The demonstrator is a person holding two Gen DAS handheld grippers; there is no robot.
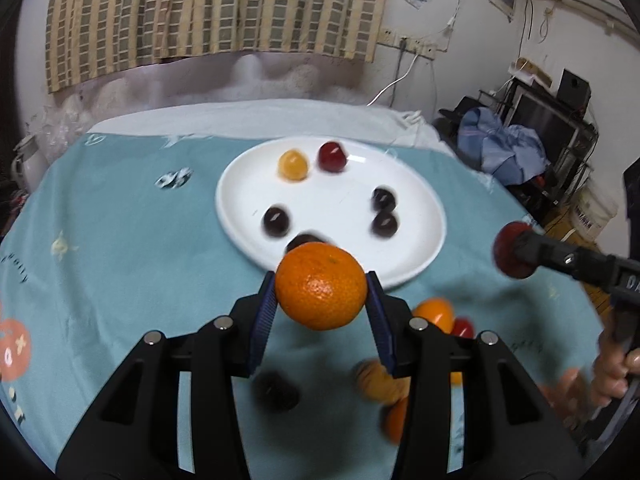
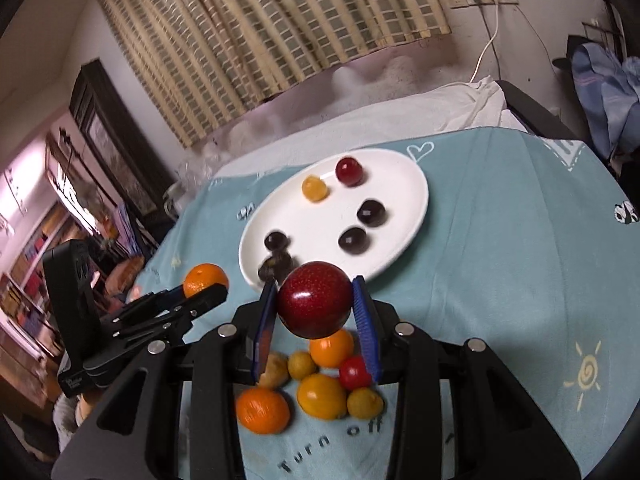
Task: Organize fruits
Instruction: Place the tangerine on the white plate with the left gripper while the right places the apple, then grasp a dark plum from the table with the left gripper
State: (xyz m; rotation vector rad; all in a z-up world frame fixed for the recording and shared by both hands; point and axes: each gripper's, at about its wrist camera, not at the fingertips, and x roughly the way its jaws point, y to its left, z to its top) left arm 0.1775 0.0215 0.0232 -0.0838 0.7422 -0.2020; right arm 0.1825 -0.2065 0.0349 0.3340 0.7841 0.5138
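Observation:
My left gripper (image 1: 321, 286) is shut on an orange (image 1: 321, 286), held above the teal cloth just short of the white plate (image 1: 240, 184). My right gripper (image 2: 314, 300) is shut on a dark red plum (image 2: 314, 300), also lifted near the plate (image 2: 404, 168). The plate carries a yellow fruit (image 2: 314, 188), a red fruit (image 2: 349, 171) and several dark plums (image 2: 371, 212). In the left wrist view the right gripper (image 1: 516, 256) shows at the right with its plum. The left gripper (image 2: 206, 285) with the orange shows at the left of the right wrist view.
A pile of loose fruit (image 2: 322, 394), oranges, yellow ones and a small red one, lies on the teal tablecloth (image 2: 500, 260) below the right gripper. A dark plum (image 1: 276, 392) lies under the left gripper. A hand (image 1: 612, 364) grips the right tool. Curtain and wall stand behind the table.

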